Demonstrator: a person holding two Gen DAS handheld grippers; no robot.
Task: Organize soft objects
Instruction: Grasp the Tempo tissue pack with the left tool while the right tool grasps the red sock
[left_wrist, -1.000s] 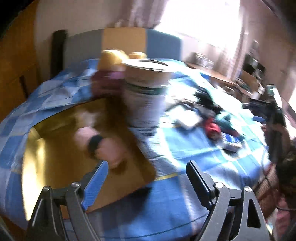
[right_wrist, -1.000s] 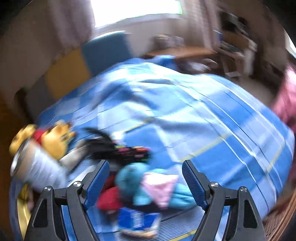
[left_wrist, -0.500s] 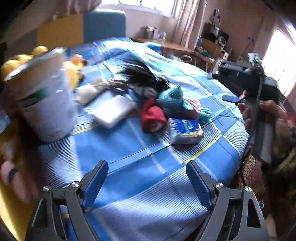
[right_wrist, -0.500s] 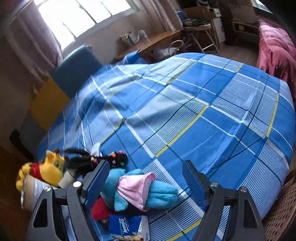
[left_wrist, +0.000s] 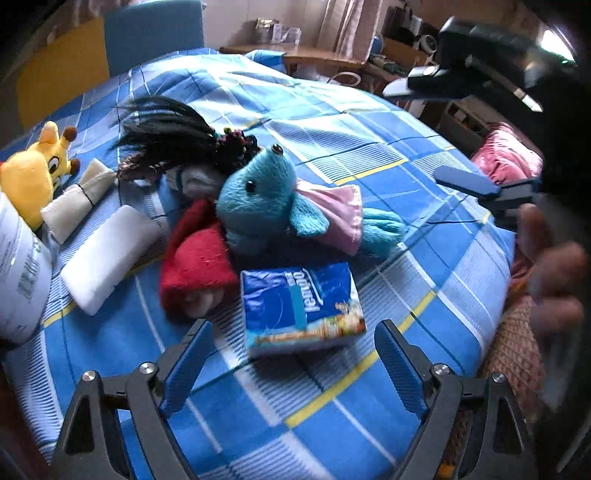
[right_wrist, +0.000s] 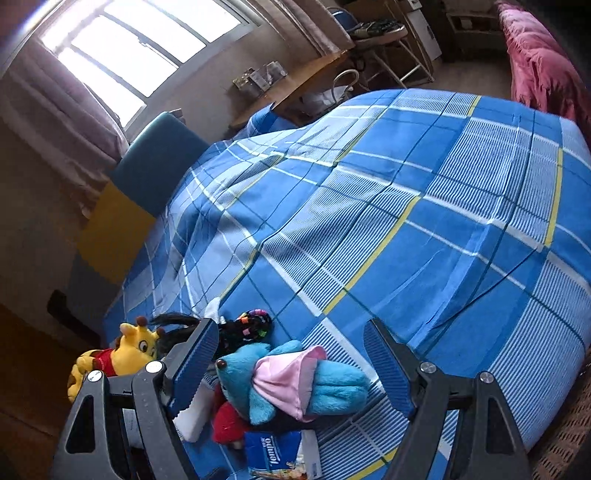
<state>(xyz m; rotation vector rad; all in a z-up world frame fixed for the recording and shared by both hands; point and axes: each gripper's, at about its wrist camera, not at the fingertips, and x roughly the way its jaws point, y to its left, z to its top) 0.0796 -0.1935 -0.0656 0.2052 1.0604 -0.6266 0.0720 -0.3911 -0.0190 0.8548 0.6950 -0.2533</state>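
A pile of soft things lies on the blue checked bedspread (left_wrist: 369, 122). It holds a blue plush with a pink cloth (left_wrist: 266, 199), a red plush piece (left_wrist: 195, 266), a black-haired doll (left_wrist: 166, 136) and a blue tissue pack (left_wrist: 299, 302). My left gripper (left_wrist: 291, 332) hovers low over the tissue pack. Its jaws are opening, and the pack lies just beyond the fingertips without touching them. My right gripper (right_wrist: 290, 325) stands open above the blue plush (right_wrist: 332, 384), gripping nothing. The right gripper (left_wrist: 410, 133) also shows in the left wrist view, held by a hand (left_wrist: 554, 266).
A yellow plush (left_wrist: 29, 177), a rolled white cloth (left_wrist: 77, 199), a white foam block (left_wrist: 107, 251) and a white tub (left_wrist: 18, 280) lie left of the pile. A blue and yellow headboard (right_wrist: 159, 162), a desk (right_wrist: 295, 85) and a pink blanket (right_wrist: 535, 55) surround the bed.
My left gripper swung right, away from the tub and brown box, and dropped low over the tissue pack. The right gripper's view rolled and then steadied above the blue plush.
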